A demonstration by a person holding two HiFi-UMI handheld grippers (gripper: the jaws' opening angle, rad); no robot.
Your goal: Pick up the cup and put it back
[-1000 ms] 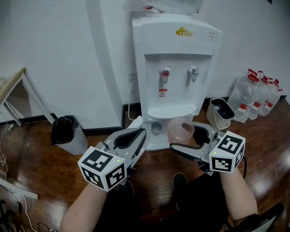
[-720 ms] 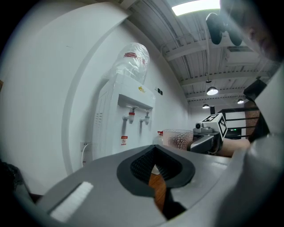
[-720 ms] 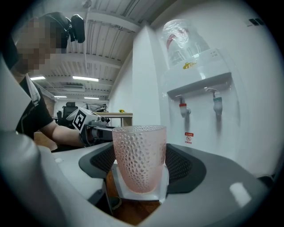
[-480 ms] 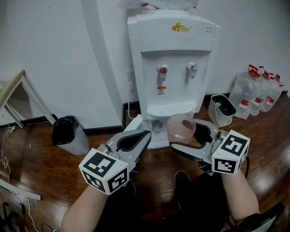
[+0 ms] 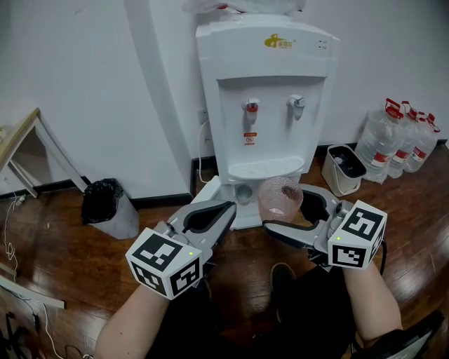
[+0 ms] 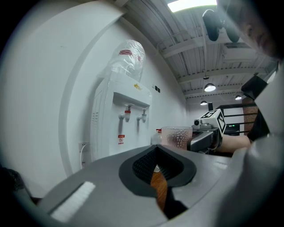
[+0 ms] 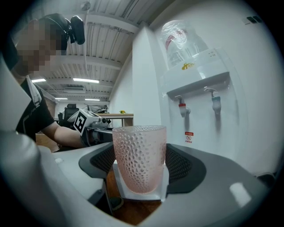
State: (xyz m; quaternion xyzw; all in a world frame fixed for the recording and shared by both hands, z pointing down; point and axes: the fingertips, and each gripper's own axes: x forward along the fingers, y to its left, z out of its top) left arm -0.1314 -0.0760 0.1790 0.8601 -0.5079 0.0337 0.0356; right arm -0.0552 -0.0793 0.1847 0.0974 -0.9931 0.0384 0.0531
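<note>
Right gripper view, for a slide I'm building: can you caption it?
Right gripper holds a dimpled pink cup upright between its jaws, facing a white water dispenser.

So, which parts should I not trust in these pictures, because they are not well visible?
- Frosted pink dimpled cup: its base, head view, hidden by the right gripper that holds it.
- Red-and-white label on the white water dispenser: print too small, every view.
- Wrapped bottle on top of the dispenser: cut off by the top edge, head view.
</note>
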